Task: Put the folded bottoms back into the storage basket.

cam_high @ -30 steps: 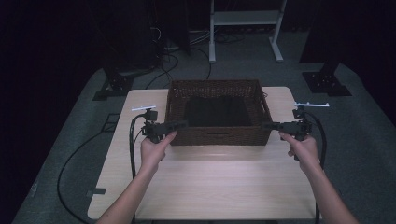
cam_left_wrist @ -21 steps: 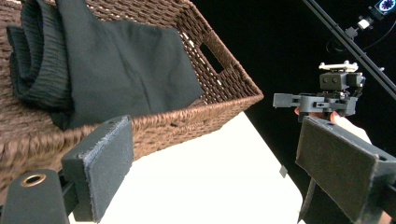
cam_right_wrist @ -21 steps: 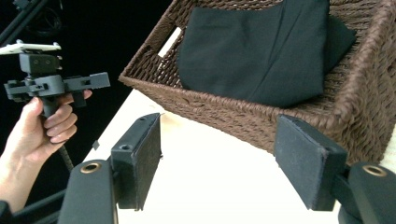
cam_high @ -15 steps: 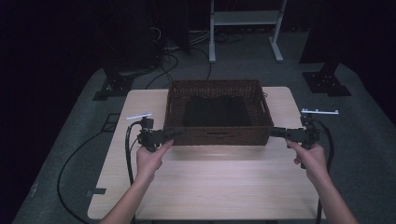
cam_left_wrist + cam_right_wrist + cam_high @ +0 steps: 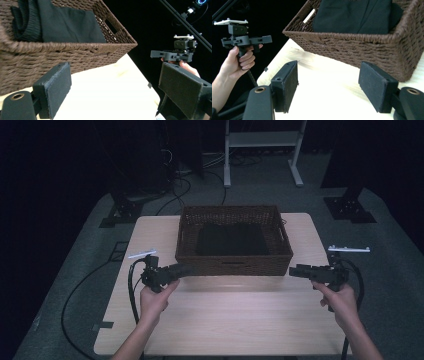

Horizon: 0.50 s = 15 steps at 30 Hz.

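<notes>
A brown wicker basket (image 5: 232,265) stands at the far middle of the light wooden table (image 5: 225,320), with folded black cloth (image 5: 231,239) inside. My left gripper (image 5: 186,269) hovers level just off the basket's near left corner, pointing right, open and empty. My right gripper (image 5: 292,270) hovers off the near right corner, pointing left, also open and empty. In the left gripper view the open gripper (image 5: 116,82) frames the bare tabletop, with the basket (image 5: 62,55) to its left and the right gripper (image 5: 155,53) beyond. In the right gripper view the open gripper (image 5: 332,82) faces the basket (image 5: 362,47), the cloth (image 5: 354,15) and the left gripper (image 5: 265,38).
The near half of the table in front of the basket is bare wood. Cables (image 5: 75,300) trail over the grey floor at the left. A white stand (image 5: 260,140) and black stand bases (image 5: 350,210) are behind the table.
Both hands have drawn back from the basket's sides toward the near edge of the table. The jaws stayed open and the basket has not moved.
</notes>
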Available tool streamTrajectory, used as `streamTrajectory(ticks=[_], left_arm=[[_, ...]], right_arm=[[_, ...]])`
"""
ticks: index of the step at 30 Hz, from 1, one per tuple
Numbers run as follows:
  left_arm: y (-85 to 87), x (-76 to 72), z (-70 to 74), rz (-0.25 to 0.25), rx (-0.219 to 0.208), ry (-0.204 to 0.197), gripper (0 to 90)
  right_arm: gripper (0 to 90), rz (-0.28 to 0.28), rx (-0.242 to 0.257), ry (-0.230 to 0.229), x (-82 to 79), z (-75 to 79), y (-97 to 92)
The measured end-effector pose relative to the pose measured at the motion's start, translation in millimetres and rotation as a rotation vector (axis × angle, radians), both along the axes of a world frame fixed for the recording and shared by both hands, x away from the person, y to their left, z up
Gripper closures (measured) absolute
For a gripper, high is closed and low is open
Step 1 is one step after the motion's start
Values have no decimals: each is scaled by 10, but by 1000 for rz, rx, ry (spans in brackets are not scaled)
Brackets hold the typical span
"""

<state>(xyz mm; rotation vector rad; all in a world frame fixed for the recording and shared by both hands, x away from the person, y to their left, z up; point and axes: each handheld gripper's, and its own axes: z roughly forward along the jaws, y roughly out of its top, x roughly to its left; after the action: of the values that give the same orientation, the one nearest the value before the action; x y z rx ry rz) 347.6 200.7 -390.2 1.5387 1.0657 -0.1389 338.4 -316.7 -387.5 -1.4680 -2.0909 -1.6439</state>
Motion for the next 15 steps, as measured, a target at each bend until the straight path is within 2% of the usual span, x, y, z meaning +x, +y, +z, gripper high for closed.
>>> streamTrajectory(ticks=[6, 15], left_arm=[[38, -46, -67, 5, 2, -2, 99], [62, -85, -172, 11, 2, 18, 99]], right_arm=[[312, 5, -6, 13, -70, -94, -10], [311, 6, -14, 42, -149, -269, -51]])
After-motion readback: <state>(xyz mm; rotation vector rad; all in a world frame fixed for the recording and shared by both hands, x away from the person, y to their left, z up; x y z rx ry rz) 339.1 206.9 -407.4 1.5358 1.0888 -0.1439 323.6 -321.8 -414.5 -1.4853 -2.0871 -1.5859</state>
